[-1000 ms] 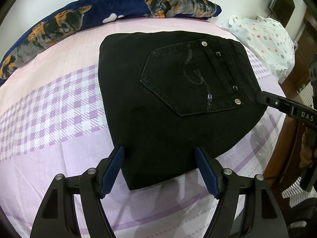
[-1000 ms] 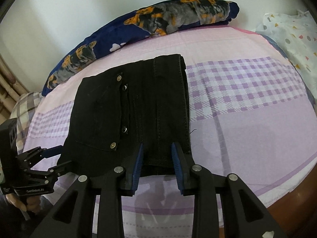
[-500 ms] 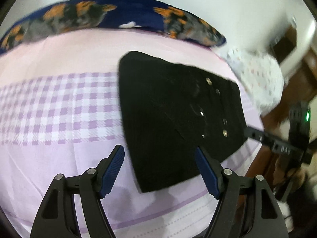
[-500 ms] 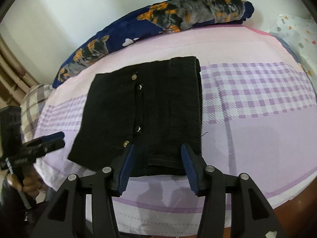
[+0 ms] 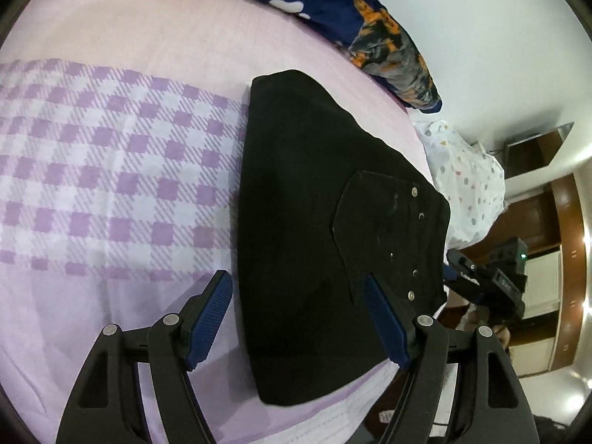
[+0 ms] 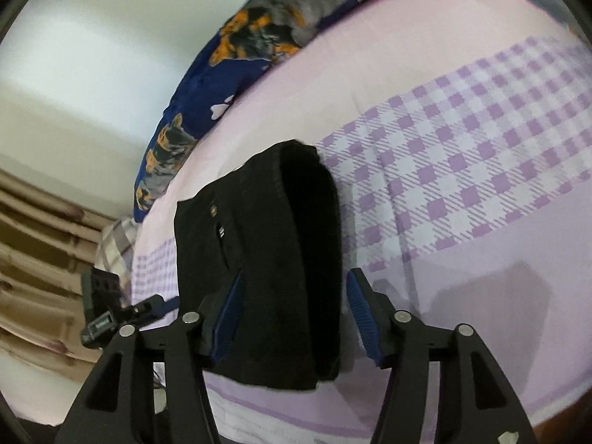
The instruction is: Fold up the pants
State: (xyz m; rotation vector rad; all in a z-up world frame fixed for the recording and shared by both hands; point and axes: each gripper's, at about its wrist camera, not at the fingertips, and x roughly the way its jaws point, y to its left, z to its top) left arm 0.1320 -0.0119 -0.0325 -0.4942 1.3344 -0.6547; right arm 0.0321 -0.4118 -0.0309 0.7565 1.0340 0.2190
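Both pairs of jaws stand apart with nothing pinched. Through the left wrist camera, your left gripper (image 5: 298, 320) hangs wide open over the near end of the black denim pants (image 5: 318, 229), which lie folded into a compact slab on the pink and lilac checked bedsheet (image 5: 111, 185), back pocket up, with the navy dog-print pillow (image 5: 373, 33) beyond. Your right gripper (image 5: 481, 281) shows small at the far waistband corner, off the cloth.

Through the right wrist camera, your right gripper (image 6: 292, 314) has just been opening; the blue pads straddle the thick folded edge of the pants (image 6: 266, 259) without pressing it. Your left gripper (image 6: 122, 314) sits at the left, beside the bundle.

The fold looks essentially done, so the risk now is undoing it: a pad catching the top layer as you draw away would drag it and spring the stack open. The near edge also lies close to the mattress edge, so a nudge toward you could tip the pants off the bed
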